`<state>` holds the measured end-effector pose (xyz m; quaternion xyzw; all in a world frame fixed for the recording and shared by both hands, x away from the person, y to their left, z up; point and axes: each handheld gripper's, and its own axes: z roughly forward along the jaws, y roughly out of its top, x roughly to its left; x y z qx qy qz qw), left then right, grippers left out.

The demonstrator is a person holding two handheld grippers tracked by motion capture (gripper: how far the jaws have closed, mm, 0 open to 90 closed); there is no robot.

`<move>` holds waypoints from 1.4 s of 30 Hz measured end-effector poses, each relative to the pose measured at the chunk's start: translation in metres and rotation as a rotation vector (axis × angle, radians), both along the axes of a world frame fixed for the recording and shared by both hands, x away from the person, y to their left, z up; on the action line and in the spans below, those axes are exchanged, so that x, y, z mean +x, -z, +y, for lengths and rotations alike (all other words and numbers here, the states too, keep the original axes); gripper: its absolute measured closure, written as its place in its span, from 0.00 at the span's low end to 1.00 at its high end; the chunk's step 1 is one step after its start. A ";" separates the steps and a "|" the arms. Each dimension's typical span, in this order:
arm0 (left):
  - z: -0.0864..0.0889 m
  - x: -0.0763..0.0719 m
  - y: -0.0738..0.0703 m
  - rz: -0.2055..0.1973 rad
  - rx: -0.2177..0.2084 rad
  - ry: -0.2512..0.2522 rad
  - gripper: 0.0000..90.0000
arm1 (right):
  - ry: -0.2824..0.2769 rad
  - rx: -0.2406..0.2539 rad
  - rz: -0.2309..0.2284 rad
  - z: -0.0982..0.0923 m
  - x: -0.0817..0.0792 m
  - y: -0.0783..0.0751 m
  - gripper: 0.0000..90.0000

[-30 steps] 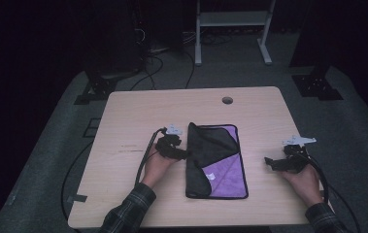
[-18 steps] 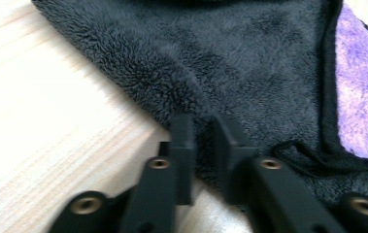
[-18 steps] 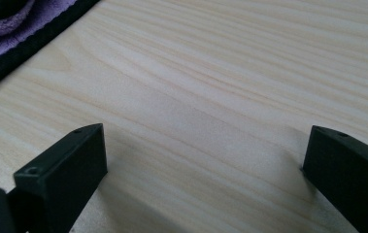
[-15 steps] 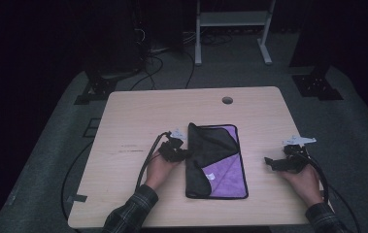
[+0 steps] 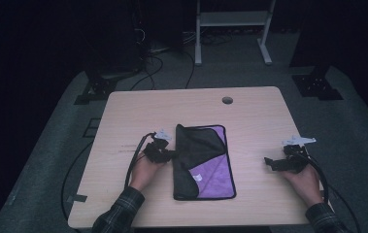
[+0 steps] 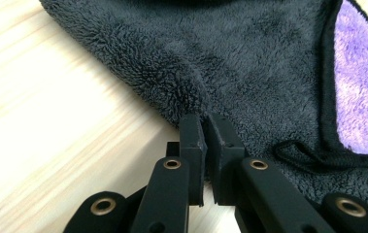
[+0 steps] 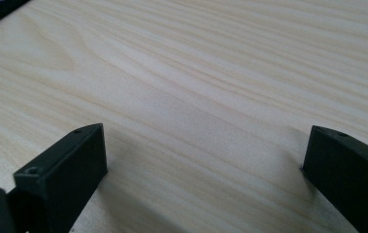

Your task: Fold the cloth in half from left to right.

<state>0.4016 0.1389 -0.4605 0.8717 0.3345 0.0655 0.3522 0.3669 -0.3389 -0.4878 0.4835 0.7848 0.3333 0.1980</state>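
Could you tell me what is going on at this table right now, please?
A person seated at the light wooden table works on a fleecy cloth, dark grey on one side and purple on the other, lying partly folded. The left gripper has just closed and pinches the cloth's grey left edge. The right gripper rests open on bare wood to the cloth's right, holding nothing.

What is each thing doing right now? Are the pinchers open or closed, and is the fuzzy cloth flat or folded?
Left gripper: shut, pinching the cloth's dark edge.
Right gripper: open, nothing between its jaws, over bare table.
Cloth: lying on the table, partly folded, dark side turned over the purple side.
Table: wooden, bearing the cloth.
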 end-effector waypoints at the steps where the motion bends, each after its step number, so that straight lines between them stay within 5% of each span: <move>1: 0.003 -0.001 0.000 -0.001 0.000 -0.004 0.95 | -0.001 0.000 0.000 0.000 0.000 0.000 0.01; 6: 0.012 -0.004 0.002 -0.012 0.001 -0.016 0.90 | 0.001 0.000 -0.001 0.000 0.000 0.000 0.01; 13: 0.022 -0.010 -0.002 -0.019 -0.030 -0.040 0.46 | 0.012 -0.004 0.006 0.000 0.000 -0.002 0.09; 21: 0.045 -0.031 0.000 -0.079 0.027 -0.089 0.16 | -0.059 0.024 -0.009 0.014 0.004 -0.020 0.09; 32: 0.062 -0.061 0.011 -0.090 0.068 -0.069 0.01 | -0.167 0.043 -0.007 0.043 0.019 -0.035 0.14; 42: 0.063 -0.065 0.020 -0.127 0.064 -0.057 0.00 | -0.239 0.104 -0.047 0.066 0.035 -0.054 0.24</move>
